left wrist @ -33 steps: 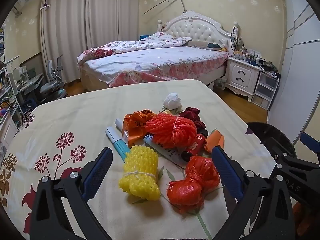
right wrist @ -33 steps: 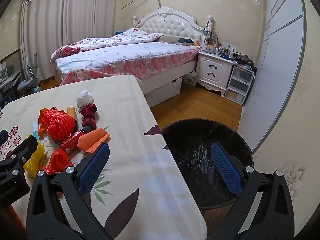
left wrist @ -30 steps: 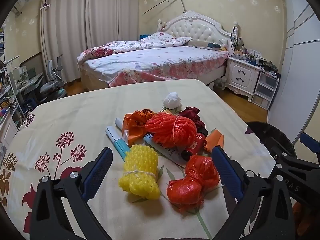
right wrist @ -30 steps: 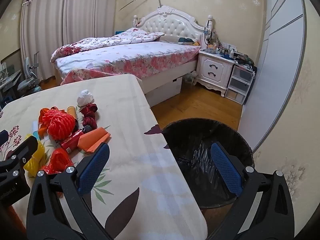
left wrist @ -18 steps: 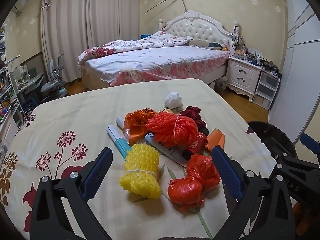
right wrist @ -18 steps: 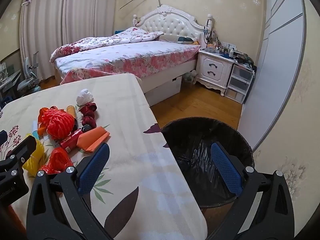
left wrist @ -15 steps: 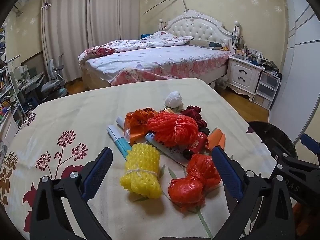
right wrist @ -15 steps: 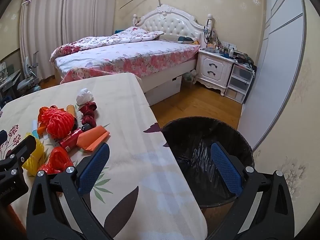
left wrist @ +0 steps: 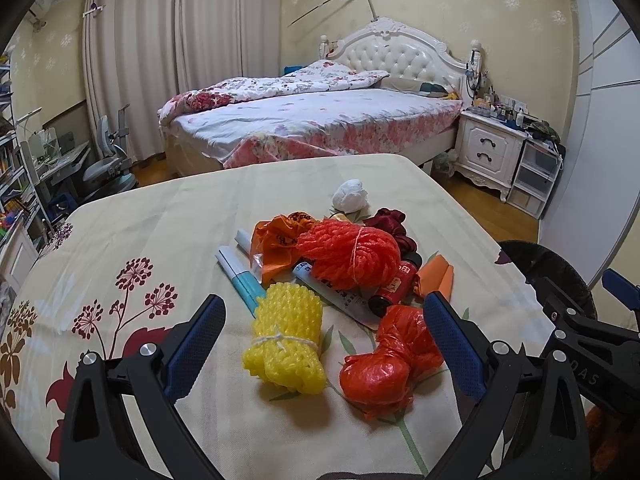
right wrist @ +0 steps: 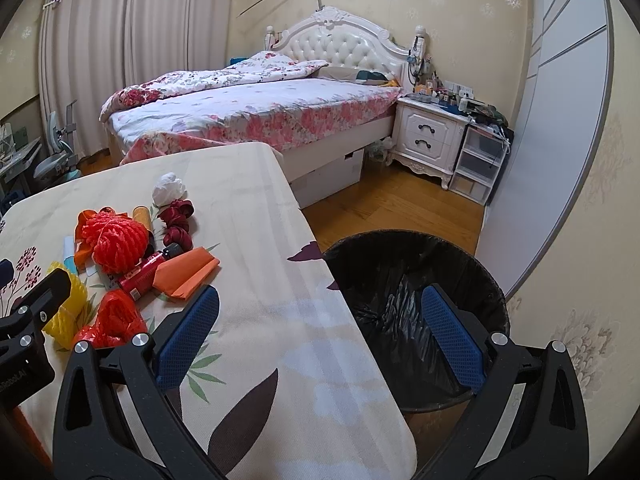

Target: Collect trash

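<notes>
Dead centre of the left wrist view, low in the frame, the yellow foam net bundle [left wrist: 286,340] lies on the worktop [left wrist: 168,232] right between the spread fingers of the left tongs [left wrist: 323,340], which are released and grasping nothing. Its long axis runs roughly away from the camera, along the fingers, with a white string tied around its waist, so a squeeze across the narrow width looks like the natural bite. Just right of it sits the red plastic bag [left wrist: 390,360], nearly against the right finger. Further up the frame the rest of the litter is heaped.

Over on the right wrist view, the right tongs [right wrist: 320,334] hang released too, straddling the worktop edge, with the black-lined bin [right wrist: 416,280] at lower right. My call: left tongs are nearer the trash.
</notes>
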A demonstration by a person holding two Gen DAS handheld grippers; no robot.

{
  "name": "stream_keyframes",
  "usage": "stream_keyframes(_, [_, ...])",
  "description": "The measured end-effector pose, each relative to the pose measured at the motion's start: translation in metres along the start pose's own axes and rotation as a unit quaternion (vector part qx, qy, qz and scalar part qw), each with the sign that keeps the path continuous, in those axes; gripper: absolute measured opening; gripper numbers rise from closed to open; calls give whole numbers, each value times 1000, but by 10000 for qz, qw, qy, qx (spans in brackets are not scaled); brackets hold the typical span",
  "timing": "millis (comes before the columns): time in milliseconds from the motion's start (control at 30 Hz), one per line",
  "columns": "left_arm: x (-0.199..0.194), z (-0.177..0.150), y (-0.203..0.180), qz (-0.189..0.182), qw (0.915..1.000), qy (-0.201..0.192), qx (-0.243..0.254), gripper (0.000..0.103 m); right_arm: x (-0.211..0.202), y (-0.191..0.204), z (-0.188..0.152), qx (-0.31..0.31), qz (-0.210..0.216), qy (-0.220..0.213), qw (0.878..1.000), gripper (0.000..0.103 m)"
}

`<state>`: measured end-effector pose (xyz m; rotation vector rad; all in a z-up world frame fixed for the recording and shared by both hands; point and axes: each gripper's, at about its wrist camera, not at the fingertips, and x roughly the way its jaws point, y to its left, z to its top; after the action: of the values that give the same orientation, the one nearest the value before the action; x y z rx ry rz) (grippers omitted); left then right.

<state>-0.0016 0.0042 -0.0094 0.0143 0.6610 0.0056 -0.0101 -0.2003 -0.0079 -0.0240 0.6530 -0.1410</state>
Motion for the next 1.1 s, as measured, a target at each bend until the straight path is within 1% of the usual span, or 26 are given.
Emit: stream_keyframes(1100, [2,-1,2,-14,10000,40,-8,97,2,-1,2,-8,9,32,10000,99])
